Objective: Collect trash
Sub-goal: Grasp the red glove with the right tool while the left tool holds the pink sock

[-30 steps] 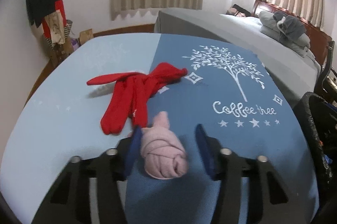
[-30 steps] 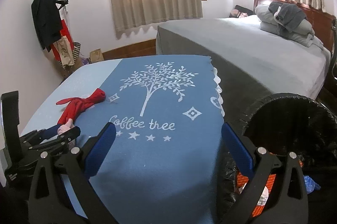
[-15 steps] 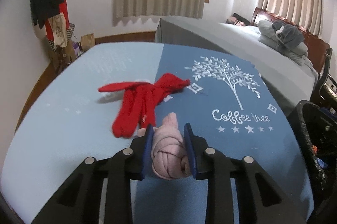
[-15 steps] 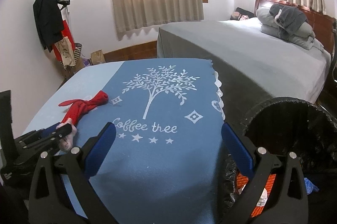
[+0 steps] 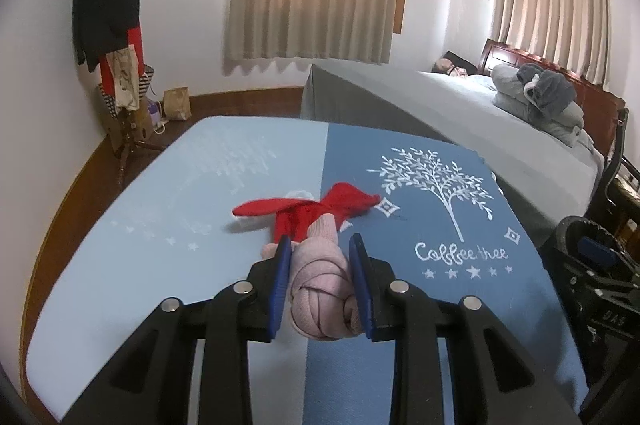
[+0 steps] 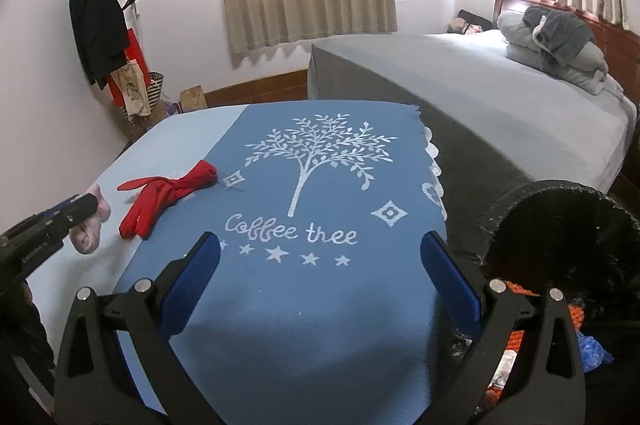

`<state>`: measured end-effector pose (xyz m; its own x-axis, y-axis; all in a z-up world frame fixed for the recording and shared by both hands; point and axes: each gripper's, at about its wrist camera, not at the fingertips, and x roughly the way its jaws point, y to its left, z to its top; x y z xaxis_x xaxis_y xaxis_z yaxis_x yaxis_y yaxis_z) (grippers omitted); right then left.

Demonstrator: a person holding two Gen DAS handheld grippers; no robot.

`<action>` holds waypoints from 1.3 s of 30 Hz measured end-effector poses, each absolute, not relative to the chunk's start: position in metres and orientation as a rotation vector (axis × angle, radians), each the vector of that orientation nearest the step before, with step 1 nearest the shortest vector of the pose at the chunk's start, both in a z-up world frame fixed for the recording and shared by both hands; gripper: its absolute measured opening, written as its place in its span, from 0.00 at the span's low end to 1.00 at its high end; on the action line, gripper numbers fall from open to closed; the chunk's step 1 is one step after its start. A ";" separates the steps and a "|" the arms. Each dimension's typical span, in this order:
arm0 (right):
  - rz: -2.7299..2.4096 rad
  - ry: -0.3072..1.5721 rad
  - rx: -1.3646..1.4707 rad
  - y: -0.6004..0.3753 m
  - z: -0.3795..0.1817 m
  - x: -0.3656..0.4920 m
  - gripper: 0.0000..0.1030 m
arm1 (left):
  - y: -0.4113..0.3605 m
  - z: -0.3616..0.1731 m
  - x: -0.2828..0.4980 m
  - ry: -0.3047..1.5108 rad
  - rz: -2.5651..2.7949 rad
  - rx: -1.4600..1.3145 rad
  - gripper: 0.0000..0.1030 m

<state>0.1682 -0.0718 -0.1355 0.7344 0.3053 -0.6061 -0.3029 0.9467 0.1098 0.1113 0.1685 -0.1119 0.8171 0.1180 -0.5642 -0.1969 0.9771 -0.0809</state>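
My left gripper (image 5: 320,251) is shut on a rolled pink sock (image 5: 322,289) and holds it lifted above the blue tablecloth (image 5: 460,301). The sock and left gripper also show at the left edge of the right wrist view (image 6: 90,225). A red sock pair (image 5: 316,211) lies on the cloth just beyond; in the right wrist view it (image 6: 164,197) lies left of the tree print. My right gripper (image 6: 320,261) is open and empty above the cloth's near edge. A black-lined trash bin (image 6: 560,225) stands at the right, with trash inside.
A grey bed (image 6: 480,97) with folded bedding stands behind and right of the table. A coat rack (image 5: 116,25) with clothes and bags stands at the far left wall. The bin and right gripper show at the right edge of the left wrist view (image 5: 592,265).
My left gripper closed on the pink sock and raised it off the cloth. The right gripper has stayed nearly still and open.
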 end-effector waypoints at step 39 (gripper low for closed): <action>0.525 0.740 -0.106 0.110 -0.144 0.267 0.95 | 0.257 -0.088 0.122 0.507 0.339 -0.153 0.28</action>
<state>0.2668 0.1096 -0.1435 0.6163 0.4185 -0.6671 -0.4918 0.8661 0.0890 0.1220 0.2574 -0.0885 0.8197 0.2798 -0.4998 -0.3551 0.9329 -0.0602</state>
